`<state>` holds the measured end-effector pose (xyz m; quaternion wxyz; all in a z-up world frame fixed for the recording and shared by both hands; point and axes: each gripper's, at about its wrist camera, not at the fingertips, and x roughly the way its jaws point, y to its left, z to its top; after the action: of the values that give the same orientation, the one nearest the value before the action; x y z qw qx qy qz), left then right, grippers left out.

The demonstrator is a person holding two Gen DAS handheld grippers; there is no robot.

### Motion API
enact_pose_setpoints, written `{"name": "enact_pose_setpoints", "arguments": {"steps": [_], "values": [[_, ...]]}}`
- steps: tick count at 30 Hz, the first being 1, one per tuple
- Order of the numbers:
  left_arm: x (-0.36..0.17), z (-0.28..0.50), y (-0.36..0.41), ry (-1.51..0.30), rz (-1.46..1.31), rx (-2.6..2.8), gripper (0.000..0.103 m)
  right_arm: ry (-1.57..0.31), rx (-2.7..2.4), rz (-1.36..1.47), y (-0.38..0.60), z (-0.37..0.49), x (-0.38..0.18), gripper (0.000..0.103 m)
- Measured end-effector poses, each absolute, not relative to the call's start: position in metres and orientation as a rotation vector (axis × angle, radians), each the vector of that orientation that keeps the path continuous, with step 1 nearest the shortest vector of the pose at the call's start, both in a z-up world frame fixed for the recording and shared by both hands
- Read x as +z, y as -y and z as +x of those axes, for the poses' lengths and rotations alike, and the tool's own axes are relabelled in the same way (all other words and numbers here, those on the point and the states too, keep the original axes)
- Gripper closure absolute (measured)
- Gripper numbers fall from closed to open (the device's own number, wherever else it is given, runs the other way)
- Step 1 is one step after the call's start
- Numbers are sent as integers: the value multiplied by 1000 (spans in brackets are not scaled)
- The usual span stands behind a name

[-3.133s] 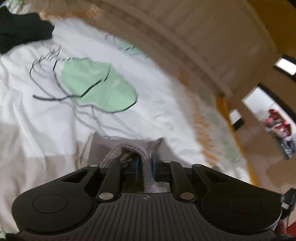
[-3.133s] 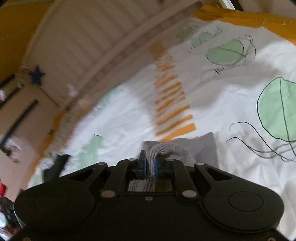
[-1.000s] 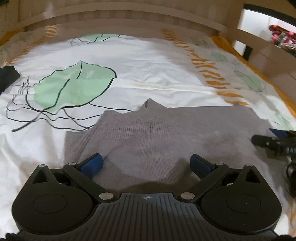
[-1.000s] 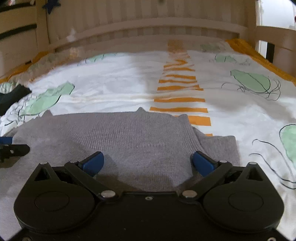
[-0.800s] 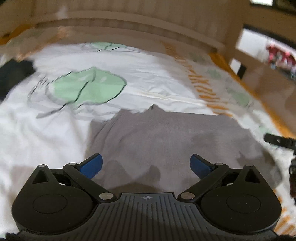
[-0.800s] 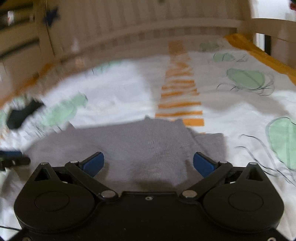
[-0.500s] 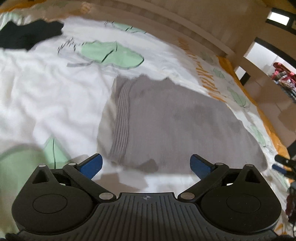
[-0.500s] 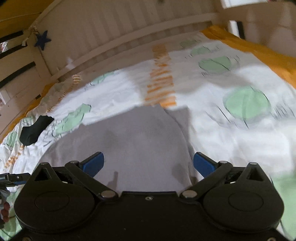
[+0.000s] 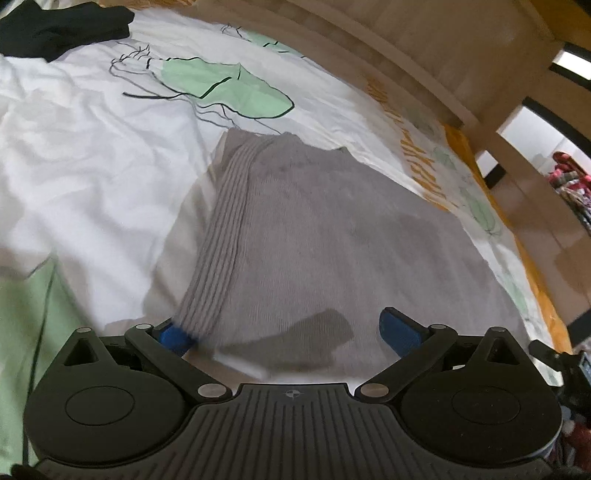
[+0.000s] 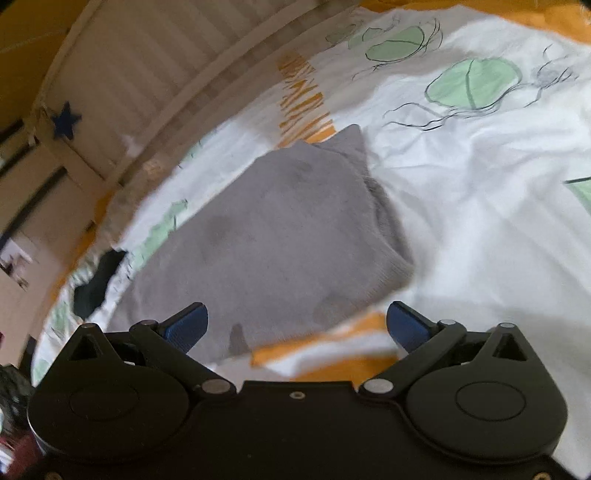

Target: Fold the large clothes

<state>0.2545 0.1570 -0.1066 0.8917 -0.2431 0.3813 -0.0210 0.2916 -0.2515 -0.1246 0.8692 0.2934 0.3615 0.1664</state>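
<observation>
A grey knit sweater (image 9: 332, 236) lies folded flat on the bed, its ribbed hem band (image 9: 221, 236) running along its left side. My left gripper (image 9: 288, 332) is open and empty at the sweater's near left corner, its left fingertip (image 9: 173, 336) just by the ribbed end. In the right wrist view the sweater (image 10: 266, 240) lies ahead and to the left. My right gripper (image 10: 295, 325) is open and empty over the sweater's near right corner.
The bed cover (image 9: 74, 155) is white with green leaf prints and orange stripes (image 10: 303, 107). A black garment (image 9: 55, 26) lies at the far left, also in the right wrist view (image 10: 96, 284). A slatted wooden bed rail (image 10: 166, 74) runs behind.
Both grippers let go of the sweater after laying it down, opened wide, and drew back toward its outer near corners, each view swinging inward across the garment.
</observation>
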Motion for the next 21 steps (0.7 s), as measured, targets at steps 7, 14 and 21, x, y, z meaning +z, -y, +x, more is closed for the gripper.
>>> {"name": "enact_pose_setpoints", "arguments": {"steps": [7,14,21], "values": [[-111,290,-160,-775,-495,-22,1,-687,381,637,240,319,-134,0],[-106,292,-157,-774,-426,-14,70,-692,380,634,233,338,-131,19],[-82,280,-153,-795,-368,-55,85,-753,328,591,234,330,-121,80]]}}
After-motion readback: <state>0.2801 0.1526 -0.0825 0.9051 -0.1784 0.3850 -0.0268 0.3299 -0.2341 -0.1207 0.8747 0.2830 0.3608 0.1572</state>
